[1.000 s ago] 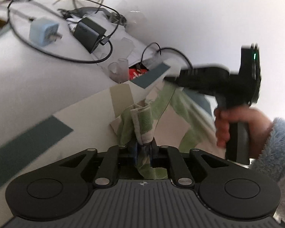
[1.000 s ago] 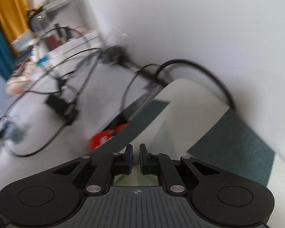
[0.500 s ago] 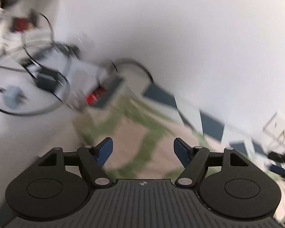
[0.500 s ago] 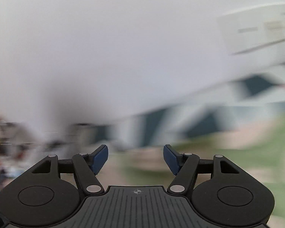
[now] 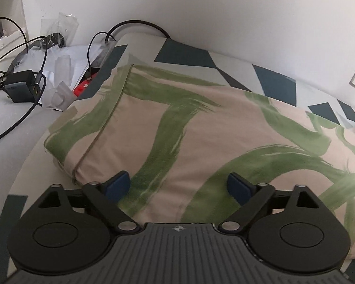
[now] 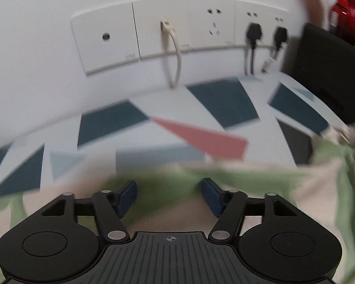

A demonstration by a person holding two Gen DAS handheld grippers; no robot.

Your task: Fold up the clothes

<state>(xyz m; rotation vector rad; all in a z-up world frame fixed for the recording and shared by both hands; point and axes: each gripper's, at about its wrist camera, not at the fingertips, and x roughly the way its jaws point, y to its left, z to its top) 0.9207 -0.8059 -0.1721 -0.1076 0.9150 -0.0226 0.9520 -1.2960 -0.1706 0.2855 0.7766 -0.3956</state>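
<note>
A second ago the left gripper [image 5: 178, 185] pinched a bunched fold of the garment [image 5: 201, 127] and the right gripper [image 6: 169, 195] was closed on nothing; now both have let go. The left jaws are opening, already spread wide, and the right jaws stand about half apart; cloth lies under each pair, but the pads press on none of it. The garment, beige with green brush strokes, now lies spread flat on the patterned mat [image 5: 184, 53], a seam running along its left side. Its right end is cut off in the left wrist view, and in the right wrist view it is blurred past detail. The mat, with dark blue and pink shapes, meets a white wall [image 6: 47, 11] bearing outlet plates [image 6: 177, 28]. At left lie a charger [image 5: 20, 88] and cables [image 5: 19, 40].
</note>
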